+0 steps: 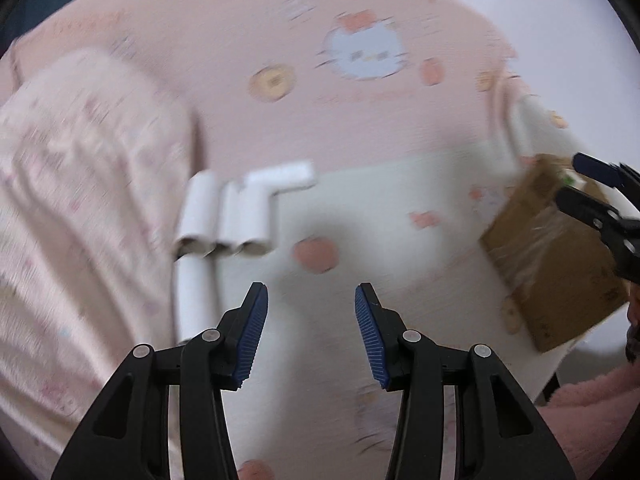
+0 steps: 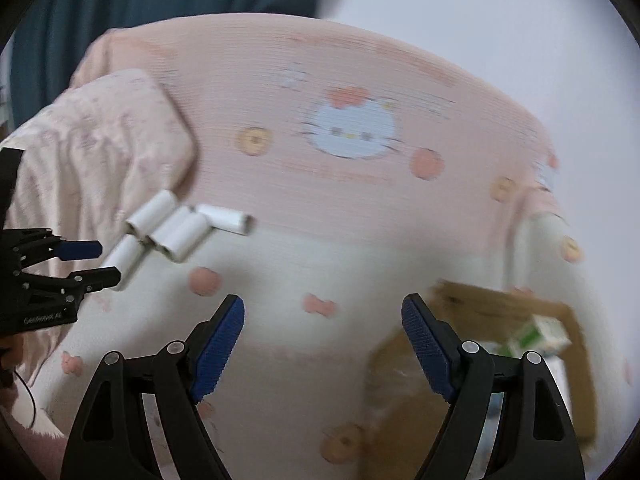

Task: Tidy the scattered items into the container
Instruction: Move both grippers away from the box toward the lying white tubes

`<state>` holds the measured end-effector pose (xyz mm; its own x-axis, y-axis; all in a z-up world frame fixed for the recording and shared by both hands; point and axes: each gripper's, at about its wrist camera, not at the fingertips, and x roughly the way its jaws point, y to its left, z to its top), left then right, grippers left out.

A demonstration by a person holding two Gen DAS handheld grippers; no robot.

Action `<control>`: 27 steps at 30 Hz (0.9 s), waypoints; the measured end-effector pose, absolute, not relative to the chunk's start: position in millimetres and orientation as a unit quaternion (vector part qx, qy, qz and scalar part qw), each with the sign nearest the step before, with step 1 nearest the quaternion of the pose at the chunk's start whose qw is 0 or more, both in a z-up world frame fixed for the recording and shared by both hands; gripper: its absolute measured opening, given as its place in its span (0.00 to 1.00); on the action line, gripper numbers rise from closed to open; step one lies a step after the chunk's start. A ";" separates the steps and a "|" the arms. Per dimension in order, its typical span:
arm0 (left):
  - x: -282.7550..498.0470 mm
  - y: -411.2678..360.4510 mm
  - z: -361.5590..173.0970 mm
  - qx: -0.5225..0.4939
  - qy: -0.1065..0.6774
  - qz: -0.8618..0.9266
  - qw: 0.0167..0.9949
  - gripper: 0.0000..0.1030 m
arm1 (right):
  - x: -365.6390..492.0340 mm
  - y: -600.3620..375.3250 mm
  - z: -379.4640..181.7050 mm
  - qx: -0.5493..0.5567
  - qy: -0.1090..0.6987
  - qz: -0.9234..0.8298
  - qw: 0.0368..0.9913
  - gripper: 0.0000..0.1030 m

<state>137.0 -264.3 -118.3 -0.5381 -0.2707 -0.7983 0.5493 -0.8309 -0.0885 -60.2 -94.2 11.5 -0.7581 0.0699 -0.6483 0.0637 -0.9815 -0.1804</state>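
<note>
A bed (image 2: 280, 80) with a pink cartoon sheet carries white paper tubes (image 2: 172, 232) near a cardboard box (image 1: 552, 248). Tubes are judged light and crushable; mid-length grasping is advised. Left gripper (image 1: 311, 332) and right gripper (image 2: 323, 344) are open and empty.

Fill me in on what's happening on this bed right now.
A person is tidying with a handheld gripper in each hand. Both are empty: the left gripper is open near a cluster of white cardboard tubes lying on the cartoon-cat bedsheet; the right gripper is open beside the cardboard box, which already holds a green-and-white carton. The tubes are not yet picked up. A pink blanket lies bunched beside them.
</note>
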 end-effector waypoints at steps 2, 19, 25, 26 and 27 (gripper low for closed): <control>140.7 -279.6 -125.3 0.432 0.183 -0.847 0.252 0.48 | -73.0 -95.3 2.5 -0.348 -0.073 0.934 -0.039 0.78; 149.0 -335.3 -180.3 0.406 0.296 -0.802 0.325 0.48 | -152.1 -142.4 -87.7 -0.392 0.028 0.903 -0.172 0.91; 160.1 -364.5 -202.8 0.409 0.327 -0.772 0.360 0.48 | -199.1 -160.7 -133.0 -0.443 0.083 0.876 -0.168 0.91; 162.5 -368.7 -207.9 0.409 0.332 -0.767 0.367 0.48 | -201.8 -161.3 -136.7 -0.443 0.087 0.876 -0.168 0.91; 163.4 -371.7 -211.6 0.407 0.339 -0.763 0.370 0.48 | -207.6 -163.9 -141.1 -0.442 0.089 0.876 -0.168 0.91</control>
<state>163.4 -371.7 -211.6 -0.3947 -0.2892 -0.8721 0.8405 -0.4970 -0.2156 -207.6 -163.9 -141.1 -0.5520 -0.3732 -0.7457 0.2161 -0.9277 0.3043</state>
